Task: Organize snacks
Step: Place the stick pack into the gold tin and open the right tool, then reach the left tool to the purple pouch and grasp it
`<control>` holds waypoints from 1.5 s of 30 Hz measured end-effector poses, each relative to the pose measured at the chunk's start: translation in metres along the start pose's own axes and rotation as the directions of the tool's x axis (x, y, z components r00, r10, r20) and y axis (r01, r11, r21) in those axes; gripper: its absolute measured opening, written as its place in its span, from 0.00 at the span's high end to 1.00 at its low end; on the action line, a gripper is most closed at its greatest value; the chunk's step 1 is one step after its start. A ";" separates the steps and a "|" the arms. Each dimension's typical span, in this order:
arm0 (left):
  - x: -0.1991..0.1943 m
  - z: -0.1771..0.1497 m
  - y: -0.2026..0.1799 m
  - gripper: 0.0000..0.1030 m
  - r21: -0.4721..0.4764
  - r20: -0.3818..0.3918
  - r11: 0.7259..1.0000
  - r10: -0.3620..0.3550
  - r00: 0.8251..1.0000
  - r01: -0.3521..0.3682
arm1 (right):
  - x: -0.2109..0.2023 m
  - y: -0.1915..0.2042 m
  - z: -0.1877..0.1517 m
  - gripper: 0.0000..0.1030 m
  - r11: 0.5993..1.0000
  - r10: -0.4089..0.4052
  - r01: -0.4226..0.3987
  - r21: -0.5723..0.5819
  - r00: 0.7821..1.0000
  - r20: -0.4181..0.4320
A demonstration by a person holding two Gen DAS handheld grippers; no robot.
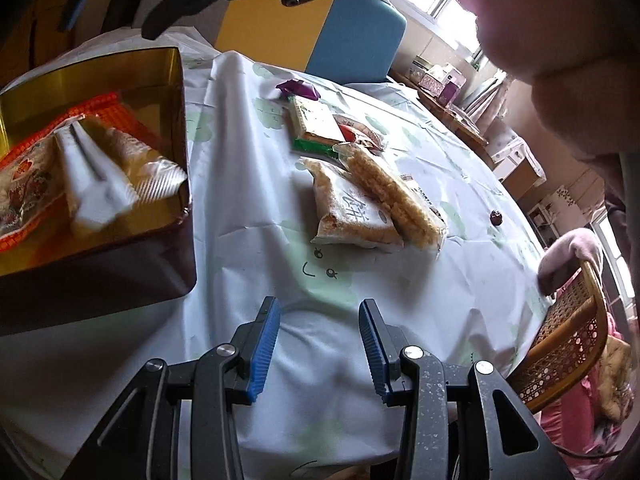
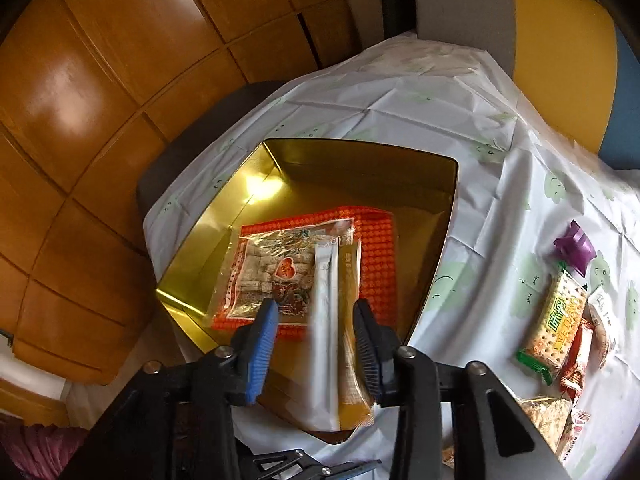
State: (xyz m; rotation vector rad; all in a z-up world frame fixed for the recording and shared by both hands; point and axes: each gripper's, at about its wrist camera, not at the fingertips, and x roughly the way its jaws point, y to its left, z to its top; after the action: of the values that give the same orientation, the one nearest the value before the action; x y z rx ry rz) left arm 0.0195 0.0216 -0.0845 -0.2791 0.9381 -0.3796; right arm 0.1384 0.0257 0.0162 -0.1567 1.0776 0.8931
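Your right gripper's (image 2: 316,344) blue fingers (image 2: 262,344) stand apart over the gold tin (image 2: 444,216), with a white-and-tan snack packet (image 2: 326,360) blurred between them; the pads do not press on it, and you cannot tell whether it touches either one. That packet lies across a clear bag of pale biscuits (image 2: 260,276) with a red heart label, which rests on an orange patterned bag (image 2: 378,248) on the tin's floor. Your left gripper (image 1: 320,344) hangs over the white tablecloth (image 1: 248,216) near the table's near edge, its fingers (image 1: 264,344) parted with only cloth showing between them. The tin sits at the table's left edge in the left wrist view, its dark outer wall (image 1: 120,280) facing you. Toward the middle of the table the loose snacks lie close together: a cracker pack with green ends (image 1: 316,128), a purple wrapper (image 1: 298,90) just beyond it, a red-and-white packet (image 1: 360,134) touching its right side, then a white flatbread packet (image 1: 348,212) with a rice-cake bar (image 1: 396,196) leaning over its right edge. A small dark round thing (image 1: 496,217) sits apart toward the right edge, where a cane-backed chair (image 1: 568,336) stands beside the table.
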 end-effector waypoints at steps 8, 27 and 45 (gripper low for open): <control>0.001 0.000 0.000 0.60 0.012 0.000 1.000 0.010 1.000 -0.010 | -0.022 -0.016 -0.017 0.61 0.997 -0.072 0.072 0.009 0.996 0.042; 0.008 0.002 -0.016 0.58 0.077 -0.017 0.993 0.089 0.996 -0.088 | -0.101 -0.144 -0.133 0.61 0.877 -0.473 0.466 0.119 0.880 0.036; 0.016 -0.003 -0.037 0.42 0.195 -0.019 0.964 0.186 0.982 -0.179 | -0.094 -0.187 -0.157 0.61 0.889 -0.419 0.414 0.198 0.908 -0.018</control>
State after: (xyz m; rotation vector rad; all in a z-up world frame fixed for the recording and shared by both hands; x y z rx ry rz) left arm 0.0186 -0.0190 -0.0834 -0.0084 0.9472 -0.3035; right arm 0.1433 -0.2295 -0.0415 -0.2016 1.0500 0.3963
